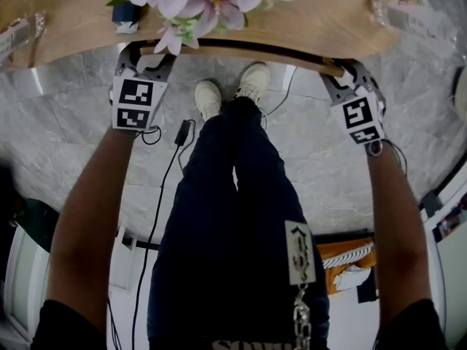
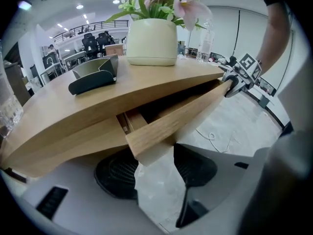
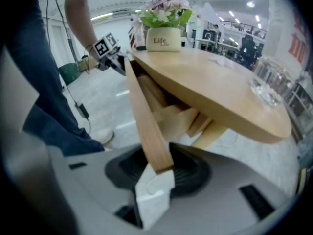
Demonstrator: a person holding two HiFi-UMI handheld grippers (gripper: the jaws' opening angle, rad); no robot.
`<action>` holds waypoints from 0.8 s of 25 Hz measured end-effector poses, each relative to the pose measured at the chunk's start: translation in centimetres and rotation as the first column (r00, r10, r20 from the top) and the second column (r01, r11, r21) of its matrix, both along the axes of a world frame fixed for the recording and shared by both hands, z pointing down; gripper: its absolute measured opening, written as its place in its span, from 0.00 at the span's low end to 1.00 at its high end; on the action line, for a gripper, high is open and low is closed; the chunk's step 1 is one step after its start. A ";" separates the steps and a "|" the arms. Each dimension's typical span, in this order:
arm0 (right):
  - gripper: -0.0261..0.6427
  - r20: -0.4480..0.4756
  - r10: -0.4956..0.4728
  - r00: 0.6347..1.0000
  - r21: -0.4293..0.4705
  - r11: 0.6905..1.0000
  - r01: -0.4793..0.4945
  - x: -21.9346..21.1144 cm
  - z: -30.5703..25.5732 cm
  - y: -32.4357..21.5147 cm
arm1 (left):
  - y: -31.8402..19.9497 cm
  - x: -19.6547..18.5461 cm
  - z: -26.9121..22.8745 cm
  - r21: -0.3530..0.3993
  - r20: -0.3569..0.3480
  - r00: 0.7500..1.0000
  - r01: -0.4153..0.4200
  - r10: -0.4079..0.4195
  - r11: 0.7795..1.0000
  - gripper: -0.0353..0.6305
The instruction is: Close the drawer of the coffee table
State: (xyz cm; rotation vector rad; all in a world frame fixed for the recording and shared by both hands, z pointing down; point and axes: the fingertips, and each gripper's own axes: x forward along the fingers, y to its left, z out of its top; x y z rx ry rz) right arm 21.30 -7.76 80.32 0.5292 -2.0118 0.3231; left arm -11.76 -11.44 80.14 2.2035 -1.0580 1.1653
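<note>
**Inspector:** Status of the drawer [image 2: 171, 117]?

**Assistant:** Part open. It hangs under the near edge of the coffee table [image 1: 328, 20], in the same light wood as the top. Its front board [image 3: 144, 114] stands clear of the table edge, with a dark gap and a side rail showing behind it.

**Inspector:** Grippers?

**Assistant:** The left gripper [image 1: 146, 57] is clamped on one end of the front board, jaws part-way closed with the wood between them. The right gripper [image 1: 349, 70] grips the other end likewise, its pale finger [image 3: 154, 195] pressed to the wood.

**Inspector:** Table top?

**Assistant:** It carries a cream flower pot [image 2: 151, 40], a dark tray [image 2: 93, 78] and a clear glass [image 3: 266, 84].
</note>
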 end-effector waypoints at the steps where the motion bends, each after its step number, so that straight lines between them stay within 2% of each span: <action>1: 0.26 0.002 -0.001 1.000 0.004 1.000 0.001 0.1 0.0 -0.3 | -0.3 0.0 0.0 0.003 -0.006 1.000 0.004 -0.004 1.000 0.42; 7: 0.28 -0.010 0.039 0.999 0.022 0.999 -0.039 0.3 0.1 -2.6 | -2.0 0.1 0.1 0.014 -0.038 0.998 0.043 -0.042 0.999 0.43; 13: 0.31 0.003 0.169 0.986 0.010 0.986 -0.169 0.6 0.2 -3.5 | -2.6 -0.1 0.5 -0.027 -0.104 0.989 0.101 -0.103 0.995 0.43; 16: 0.31 0.002 0.291 0.957 0.005 0.957 -0.291 1.4 0.3 -3.3 | -1.7 -1.8 1.3 -0.081 -0.078 0.980 0.179 -0.185 0.980 0.42; 18: 0.31 -0.022 0.393 0.919 0.000 0.919 -0.394 2.4 0.0 -2.8 | -0.2 -2.9 1.1 -0.122 -0.063 0.971 0.224 -0.233 0.967 0.41; 20: 0.31 -0.047 0.464 0.884 -0.002 0.885 -0.465 3.3 -0.6 -1.9 | 1.8 -3.3 0.1 -0.150 -0.065 0.968 0.232 -0.243 0.961 0.37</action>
